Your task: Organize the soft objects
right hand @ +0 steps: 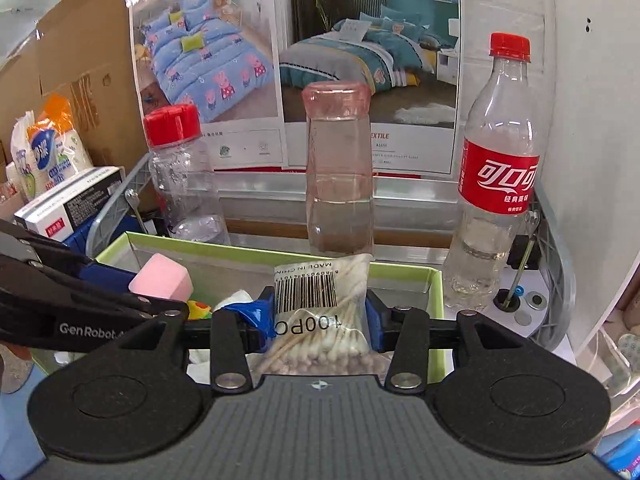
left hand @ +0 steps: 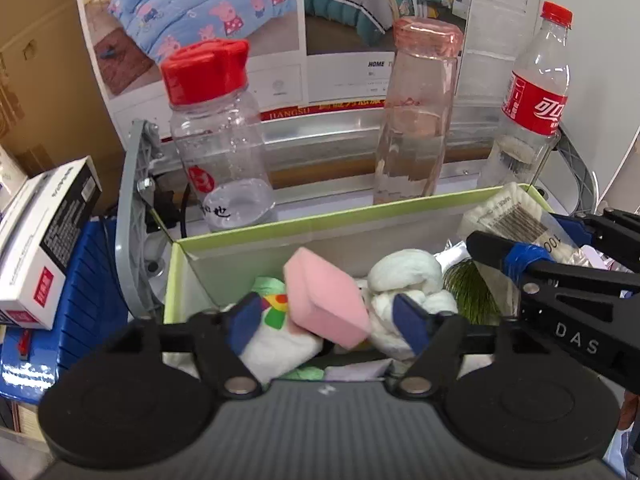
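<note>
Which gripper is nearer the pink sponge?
Left. The left gripper has the pink sponge between its open fingers, over the green box. The right gripper is off to its right, around a cotton swab bag.

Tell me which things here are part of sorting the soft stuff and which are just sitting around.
Part of the job:
- pink sponge, between the left gripper fingers
- bag of cotton swabs, in the right gripper
- white knotted cloth
- green box

Just sitting around:
- red-capped jar
- pink-lidded bottle
- cola bottle
- white carton
</note>
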